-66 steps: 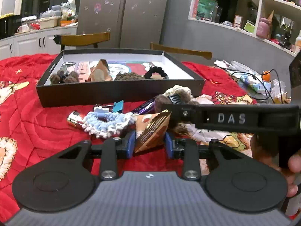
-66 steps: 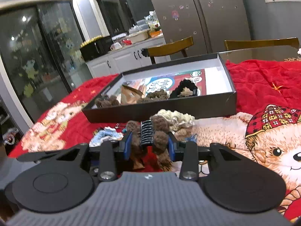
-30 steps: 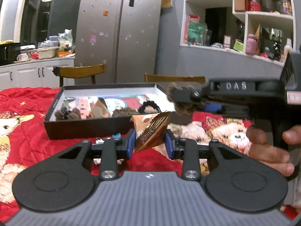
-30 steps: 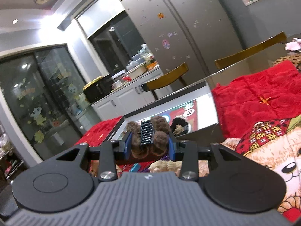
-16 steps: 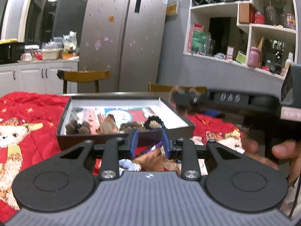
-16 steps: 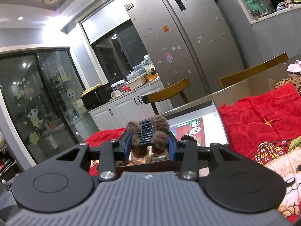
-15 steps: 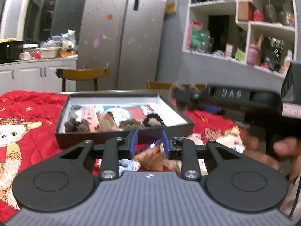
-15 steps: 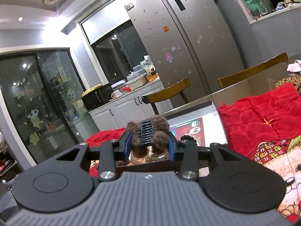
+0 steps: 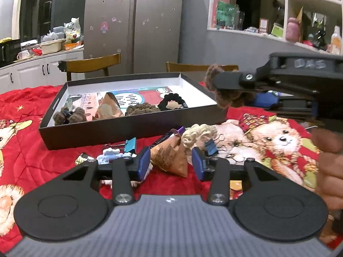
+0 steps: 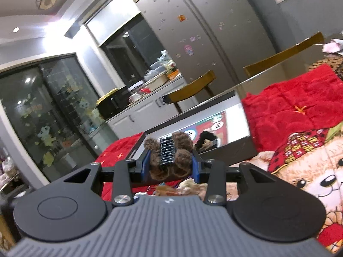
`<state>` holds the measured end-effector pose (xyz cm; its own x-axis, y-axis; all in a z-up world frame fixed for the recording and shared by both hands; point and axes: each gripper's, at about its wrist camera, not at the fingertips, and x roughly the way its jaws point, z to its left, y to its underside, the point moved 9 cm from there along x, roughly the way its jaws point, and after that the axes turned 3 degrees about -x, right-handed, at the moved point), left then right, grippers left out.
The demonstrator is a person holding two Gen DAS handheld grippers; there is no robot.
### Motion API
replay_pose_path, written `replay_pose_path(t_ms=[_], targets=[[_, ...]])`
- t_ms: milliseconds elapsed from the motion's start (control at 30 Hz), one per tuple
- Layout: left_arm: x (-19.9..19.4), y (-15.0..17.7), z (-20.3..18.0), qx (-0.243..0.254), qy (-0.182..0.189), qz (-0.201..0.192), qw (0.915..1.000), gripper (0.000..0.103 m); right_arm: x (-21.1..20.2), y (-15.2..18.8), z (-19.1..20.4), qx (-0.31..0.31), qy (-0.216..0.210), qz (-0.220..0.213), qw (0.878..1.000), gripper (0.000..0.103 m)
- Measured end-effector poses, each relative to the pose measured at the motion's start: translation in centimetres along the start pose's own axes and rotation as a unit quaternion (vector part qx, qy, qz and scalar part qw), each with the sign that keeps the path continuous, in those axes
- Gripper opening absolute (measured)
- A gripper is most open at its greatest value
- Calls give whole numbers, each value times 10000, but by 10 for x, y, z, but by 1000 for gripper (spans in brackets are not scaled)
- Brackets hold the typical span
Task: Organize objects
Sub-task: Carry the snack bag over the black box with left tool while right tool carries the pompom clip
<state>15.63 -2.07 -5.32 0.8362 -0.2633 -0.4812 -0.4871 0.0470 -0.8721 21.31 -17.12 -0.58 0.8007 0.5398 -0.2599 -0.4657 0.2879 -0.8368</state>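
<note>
My left gripper (image 9: 170, 163) hangs low over the red cloth, its jaws opening. A brown triangular packet (image 9: 171, 157) lies on the cloth in the gap between the blue pads, and neither pad presses on it. My right gripper (image 10: 170, 165) is shut on a brown fuzzy hair claw (image 10: 167, 156). In the left wrist view that hair claw (image 9: 225, 94) hovers by the near right corner of the black box (image 9: 128, 130). Inside the box lie a second fuzzy claw (image 9: 69, 115), another brown packet (image 9: 108, 108), a brown scrunchie (image 9: 141, 109) and a black scrunchie (image 9: 172, 102).
In front of the box lie a cream scrunchie (image 9: 198, 135), two blue binder clips (image 9: 130, 145) (image 9: 211, 146), a purple pen (image 9: 169, 137) and a pale blue scrunchie (image 9: 108, 157). A person's hand (image 9: 330, 171) holds the right gripper. Two wooden chairs (image 9: 92, 63) stand behind the table.
The left gripper has let go of the brown packet, which now lies on the cloth, and its jaws have widened. It has sunk closer to the table. The right gripper still holds the claw.
</note>
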Motion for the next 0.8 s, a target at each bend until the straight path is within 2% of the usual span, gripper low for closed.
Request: replay_pose_path(t_ms=[200,333,433,567,800], targets=[[28,0,4,-5,-158,295,9994,49,-1,2,3,-15,-60,20,10000,42],[32,0,7,-71,-123,323,9994,49,4,6,0,38,-34,141,9999,42],[33,1,12,-255,-37,367,9990,43,5,9,1,-10,-3,174,9998,42],[29,2,16,-429,52,316,9986,38,2,7,1,-44,-3,91,9999,42],[21,2,13,-352,36,204,9992,34,2,6,-6,-23,137,11,9999,42]])
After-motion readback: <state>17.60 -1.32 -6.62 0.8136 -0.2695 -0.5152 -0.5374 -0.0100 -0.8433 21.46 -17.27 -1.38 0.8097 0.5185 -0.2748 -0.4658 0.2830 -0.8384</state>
